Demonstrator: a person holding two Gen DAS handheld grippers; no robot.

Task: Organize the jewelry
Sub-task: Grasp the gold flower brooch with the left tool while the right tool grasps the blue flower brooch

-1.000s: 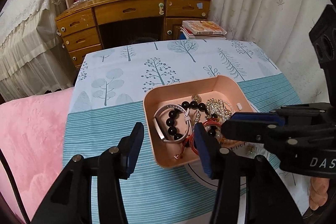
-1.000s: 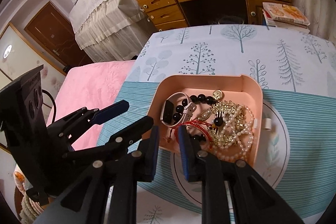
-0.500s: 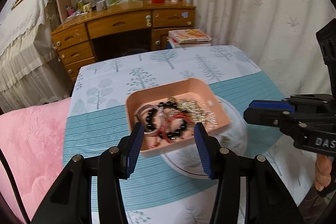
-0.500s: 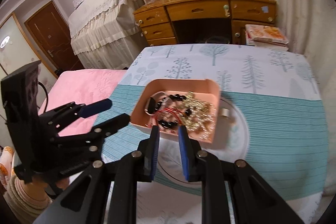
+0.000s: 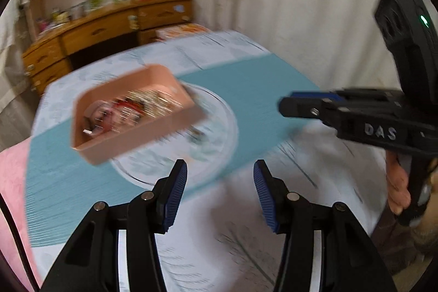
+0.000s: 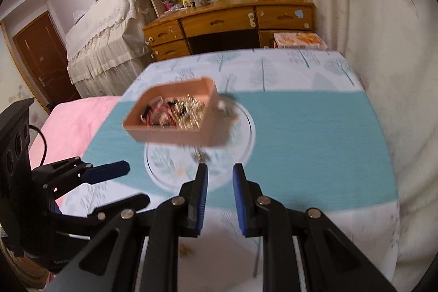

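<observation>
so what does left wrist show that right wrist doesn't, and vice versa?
Left wrist only: the hand gripping the right gripper's handle.
Right wrist only: the brown wooden door, the lace-covered furniture, and the small gold piece on the cloth below its jaws.
Both: the pink rectangular tray of blurred jewelry, the clear round plate, the wooden desk, nothing between either gripper's jaws.

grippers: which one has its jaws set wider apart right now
The left gripper: a broad gap shows between its blue pads, with nothing in it. The right gripper leaves only a narrow, empty slit.
</observation>
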